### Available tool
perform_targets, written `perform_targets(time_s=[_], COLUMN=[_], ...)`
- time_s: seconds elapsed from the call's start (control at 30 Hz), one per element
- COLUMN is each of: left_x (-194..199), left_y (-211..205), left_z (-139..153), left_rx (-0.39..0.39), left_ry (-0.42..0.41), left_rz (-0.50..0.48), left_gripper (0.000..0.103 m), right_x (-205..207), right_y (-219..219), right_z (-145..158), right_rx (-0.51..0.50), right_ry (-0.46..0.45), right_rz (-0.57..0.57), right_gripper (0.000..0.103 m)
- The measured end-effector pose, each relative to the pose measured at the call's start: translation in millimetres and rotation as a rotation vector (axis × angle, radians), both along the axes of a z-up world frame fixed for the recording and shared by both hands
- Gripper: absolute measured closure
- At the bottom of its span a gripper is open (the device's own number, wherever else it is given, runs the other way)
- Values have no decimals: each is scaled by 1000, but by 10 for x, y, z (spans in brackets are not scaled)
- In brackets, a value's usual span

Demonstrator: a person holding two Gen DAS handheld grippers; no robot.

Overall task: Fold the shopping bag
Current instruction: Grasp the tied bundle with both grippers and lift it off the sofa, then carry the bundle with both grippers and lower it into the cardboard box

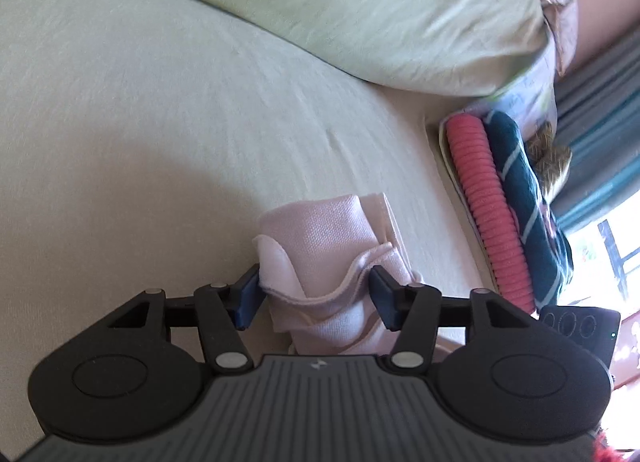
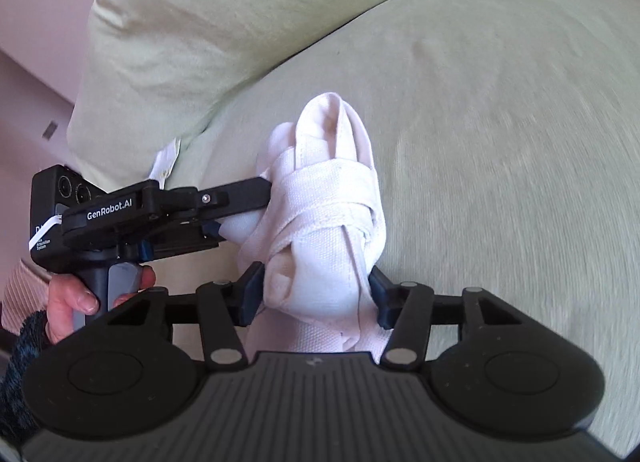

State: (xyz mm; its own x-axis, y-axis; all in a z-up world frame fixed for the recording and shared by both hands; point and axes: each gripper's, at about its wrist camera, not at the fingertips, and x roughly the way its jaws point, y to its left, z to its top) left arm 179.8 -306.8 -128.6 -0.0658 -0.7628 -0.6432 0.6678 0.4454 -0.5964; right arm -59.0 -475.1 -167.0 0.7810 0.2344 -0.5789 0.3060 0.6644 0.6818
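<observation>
The white cloth shopping bag (image 2: 324, 213) is rolled into a thick bundle with its strap wound around it, held above the pale green bed sheet (image 2: 500, 121). My right gripper (image 2: 316, 294) is shut on the near end of the bundle. My left gripper (image 2: 240, 213) comes in from the left and is shut on the bundle's side. In the left wrist view my left gripper (image 1: 316, 294) clamps the bag (image 1: 328, 254) between its blue pads.
A pale green pillow (image 1: 380, 9) lies at the back of the bed; it also shows in the right wrist view (image 2: 180, 29). A stack of folded cloths, pink (image 1: 488, 205) and dark teal striped (image 1: 524, 189), sits at the bed's right edge near a curtain and window.
</observation>
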Motion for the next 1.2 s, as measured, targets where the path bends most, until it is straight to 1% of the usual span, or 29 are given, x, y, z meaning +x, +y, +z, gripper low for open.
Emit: perform_targets(time_s=[0.03,0.1,0.17,0.2,0.37,0.43,0.5,0.53,0.57,0.6,0.7,0.73,0.8,0.83,0.9,0.97,1.03,1.07,1.1,1.2], left_x=[-106,-209,-399,-474,-1104,-1319,-1725,-1817,-2063,-2199,-2991,-3109,-3734,-3912,-4479,-4904,-5394,-5523,-5742,-6130], left_y=[-26,-25,-89,-111,-319,-400,-587,-635,-754,-822,-1167,-1214,-1458,-1527,-1769,-1994,-2250,-2340,-2486,-2727], left_z=[50,85,121,134,251,290,343,349,364,370,376,372,352,335,269,181,34,-40,-141,-377], left_rx=[4,10,15,17,3,2,-3,-3,-4,-5,-5,-5,-10,-9,-5,8,33,46,66,115], left_ry=[-10,-13,-22,-27,-37,-46,-54,-55,-57,-57,-61,-61,-61,-61,-69,-76,-76,-72,-69,-78], left_rz=[-34,-66,-112,-130,-285,-344,-451,-475,-538,-572,-755,-782,-910,-945,-1048,-1117,-1193,-1214,-1245,-1308], left_gripper=[45,46,46,46,46,46,46,46,46,46,46,46,46,46,46,46,46,46,46,46], right_x=[-102,-280,-582,-698,-1455,-1847,-2254,-2465,-2679,-2893,-3600,-3820,-4291,-4515,-4945,-5331,-5661,-5764,-5893,-6227], right_y=[28,46,88,107,191,267,339,378,419,459,605,655,754,788,829,812,740,688,628,439], right_z=[0,-27,-58,-57,1,42,58,58,56,50,23,15,-7,-29,-92,-191,-308,-393,-474,-743], right_rx=[16,55,104,111,108,108,106,106,106,108,111,110,103,102,104,119,138,144,158,208], right_ry=[-8,-24,-42,-46,-69,-81,-93,-99,-105,-112,-131,-137,-151,-157,-167,-172,-168,-163,-156,-132], right_rz=[-24,-63,-128,-150,-275,-348,-434,-479,-526,-574,-735,-786,-897,-949,-1050,-1134,-1218,-1250,-1287,-1397], right_gripper=[54,54,55,55,55,55,55,55,55,55,55,55,55,55,55,55,55,55,55,55])
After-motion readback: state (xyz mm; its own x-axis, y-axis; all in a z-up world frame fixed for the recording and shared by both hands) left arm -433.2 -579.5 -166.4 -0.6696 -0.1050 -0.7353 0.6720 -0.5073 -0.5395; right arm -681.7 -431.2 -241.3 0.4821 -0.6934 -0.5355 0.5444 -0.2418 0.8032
